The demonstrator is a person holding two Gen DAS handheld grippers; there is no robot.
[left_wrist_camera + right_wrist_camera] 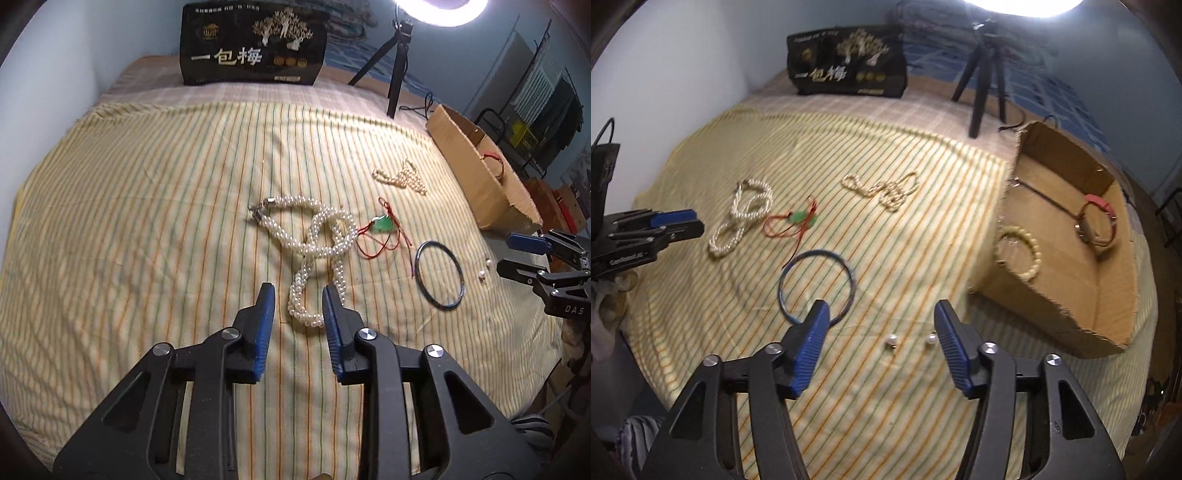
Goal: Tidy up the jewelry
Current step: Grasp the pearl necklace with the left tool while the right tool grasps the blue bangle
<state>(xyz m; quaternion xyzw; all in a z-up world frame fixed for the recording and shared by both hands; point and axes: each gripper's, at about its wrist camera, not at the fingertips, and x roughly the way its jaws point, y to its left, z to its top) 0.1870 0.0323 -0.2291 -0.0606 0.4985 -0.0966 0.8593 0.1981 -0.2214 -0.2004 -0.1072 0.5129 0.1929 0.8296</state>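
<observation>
While both grippers hang over a bed spread with a yellow striped cloth [147, 221], the jewelry lies scattered across it. A thick woven pearl necklace [317, 251] with silvery end caps is looped over itself in a loose knot; its lower bend sits between the blue pads of the left gripper [298, 295], whose jaws are parted around it with a gap on each side, grasping nothing. Just right of the necklace lies a green jade pendant [384, 224] on tangled red cord, and beyond that a thin dark blue bangle [816, 284] lies flat on the cloth. Farther back, a finer strand of cream-coloured beads [882, 190] is bunched in a small heap.

From the right wrist view, the right gripper [879, 317] stands with its jaws released and wide apart, empty. Its left pad overlaps the near edge of the bangle in the view; whether it touches cannot be told. Two small round pearl studs [910, 340] lie on the cloth between the jaws, one close beside the right pad.

An open cardboard box [1052, 295] sits at the right side of the bed, holding a pale beaded bracelet [1019, 254] against its near wall and a red-strapped watch [1095, 221] farther in. A black carton [253, 44] with gold tree artwork and a tripod [982, 77] stand at the far end.
</observation>
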